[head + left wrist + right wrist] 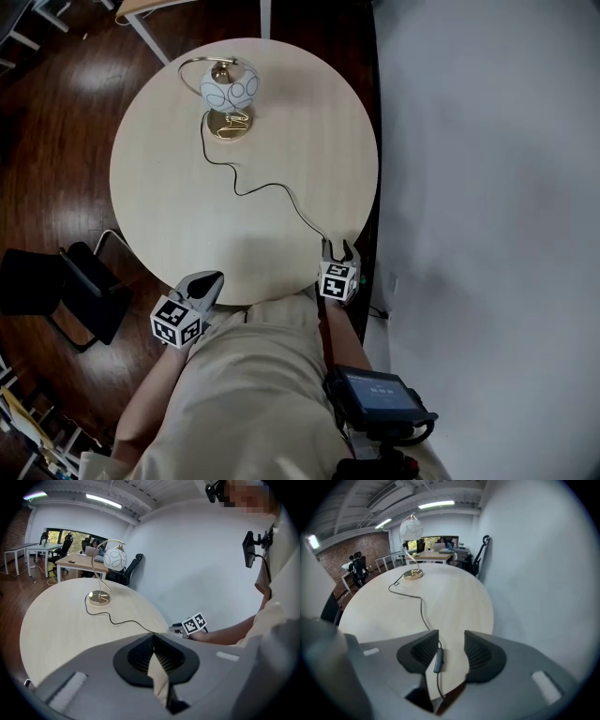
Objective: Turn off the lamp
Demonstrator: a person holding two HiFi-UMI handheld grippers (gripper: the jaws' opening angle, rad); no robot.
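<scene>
The globe lamp (230, 89) stands at the far side of the round bench (159, 197), and its cord (265, 191) trails to the near edge. There the right tongs (339, 250) are released, with the inline cord switch (438, 660) lying loose between the pads. The left tongs (212, 279) are clenched and empty at the bench's near rim.

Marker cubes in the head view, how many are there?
2. The left cube rides the left gripper by the table's near edge; the right cube rides the right gripper over the lamp cord. None appears hidden.
</scene>
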